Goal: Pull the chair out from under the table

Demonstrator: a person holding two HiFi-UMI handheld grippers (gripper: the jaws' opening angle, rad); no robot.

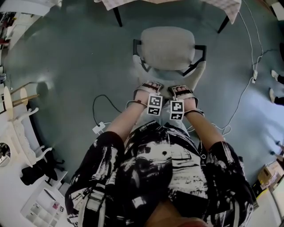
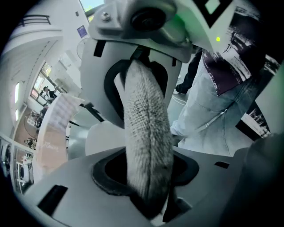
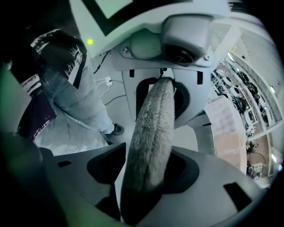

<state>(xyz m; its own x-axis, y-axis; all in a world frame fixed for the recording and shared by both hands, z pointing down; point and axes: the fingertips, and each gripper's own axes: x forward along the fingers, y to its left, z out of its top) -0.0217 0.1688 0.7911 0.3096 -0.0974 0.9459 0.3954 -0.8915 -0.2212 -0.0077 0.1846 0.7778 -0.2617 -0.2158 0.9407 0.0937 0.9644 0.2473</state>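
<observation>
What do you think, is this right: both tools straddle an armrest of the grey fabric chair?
Not an armrest. Both the left tool and right tool straddle the top edge of the backrest of the grey fabric chair, as the two gripper views show.

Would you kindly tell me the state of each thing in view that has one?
chair, upright, standing clear of the table, backrest toward the person.
table, covered by a cloth.
left hand-held gripper, open, jaws apart around the backrest.
right hand-held gripper, open, jaws apart around the same backrest.
</observation>
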